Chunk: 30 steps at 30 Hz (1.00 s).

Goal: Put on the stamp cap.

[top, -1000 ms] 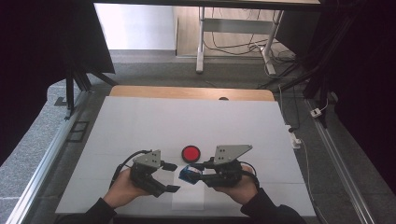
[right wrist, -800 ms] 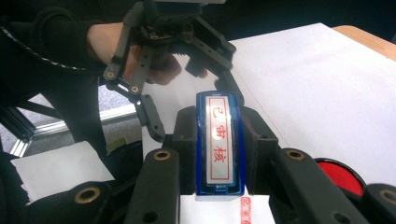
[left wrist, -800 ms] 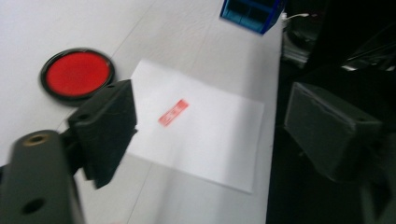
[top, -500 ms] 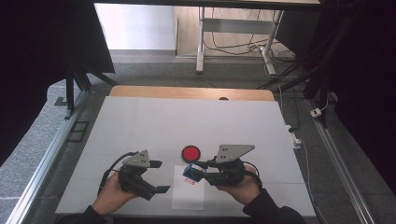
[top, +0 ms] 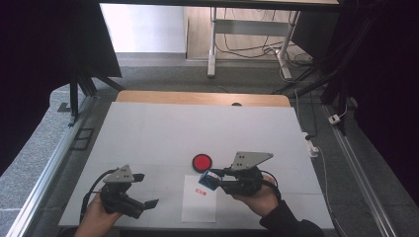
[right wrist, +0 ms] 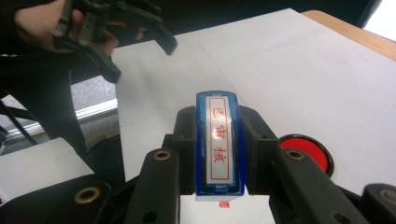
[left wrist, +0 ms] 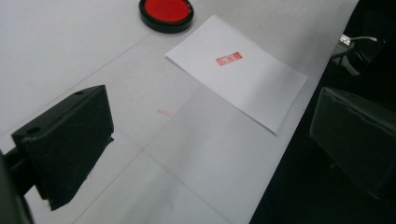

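Observation:
A blue stamp (right wrist: 218, 149) with a red-lettered face sits clamped between the jaws of my right gripper (right wrist: 219, 123), which is shut on it. In the high view the stamp (top: 208, 179) hangs just above the upper edge of a white paper sheet (top: 198, 210) that bears a red stamp mark (top: 201, 192). A round red ink pad (top: 201, 161) lies just beyond the sheet. My left gripper (top: 147, 190) is left of the paper. Its jaws have just been opening and stand wide with nothing between them. In the left gripper view the paper (left wrist: 252, 88), its mark (left wrist: 229, 58) and the ink pad (left wrist: 166, 11) lie ahead.
The white table top (top: 163, 133) stretches far beyond the ink pad, with a wooden strip (top: 197, 98) at its back edge. Metal rails (top: 44, 173) run along both sides. A table's legs and cables (top: 247, 44) stand on the floor behind.
My left gripper has drawn away to the left from the paper and its jaws have spread wide. The right gripper with the stamp has stayed in place.

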Each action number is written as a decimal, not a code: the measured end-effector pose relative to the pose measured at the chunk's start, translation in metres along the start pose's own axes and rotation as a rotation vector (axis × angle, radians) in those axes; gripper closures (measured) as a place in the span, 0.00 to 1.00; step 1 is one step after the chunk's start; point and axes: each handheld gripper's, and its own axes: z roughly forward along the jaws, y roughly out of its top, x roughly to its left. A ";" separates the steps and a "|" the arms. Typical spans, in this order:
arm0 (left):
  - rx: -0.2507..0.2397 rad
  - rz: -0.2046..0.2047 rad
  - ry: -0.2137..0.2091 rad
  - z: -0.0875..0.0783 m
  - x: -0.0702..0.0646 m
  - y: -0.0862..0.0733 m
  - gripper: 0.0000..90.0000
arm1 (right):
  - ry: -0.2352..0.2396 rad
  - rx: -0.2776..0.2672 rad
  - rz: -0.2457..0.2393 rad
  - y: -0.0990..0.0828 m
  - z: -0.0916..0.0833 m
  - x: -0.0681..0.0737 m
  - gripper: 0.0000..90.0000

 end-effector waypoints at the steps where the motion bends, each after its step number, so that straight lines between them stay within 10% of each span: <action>1: -0.006 -0.010 0.008 -0.003 0.001 -0.003 0.00 | -0.007 0.005 0.001 0.000 -0.001 0.000 0.79; 30: -0.022 -0.089 0.138 -0.037 0.005 -0.035 0.00 | -0.160 0.054 0.053 -0.017 -0.020 -0.016 0.79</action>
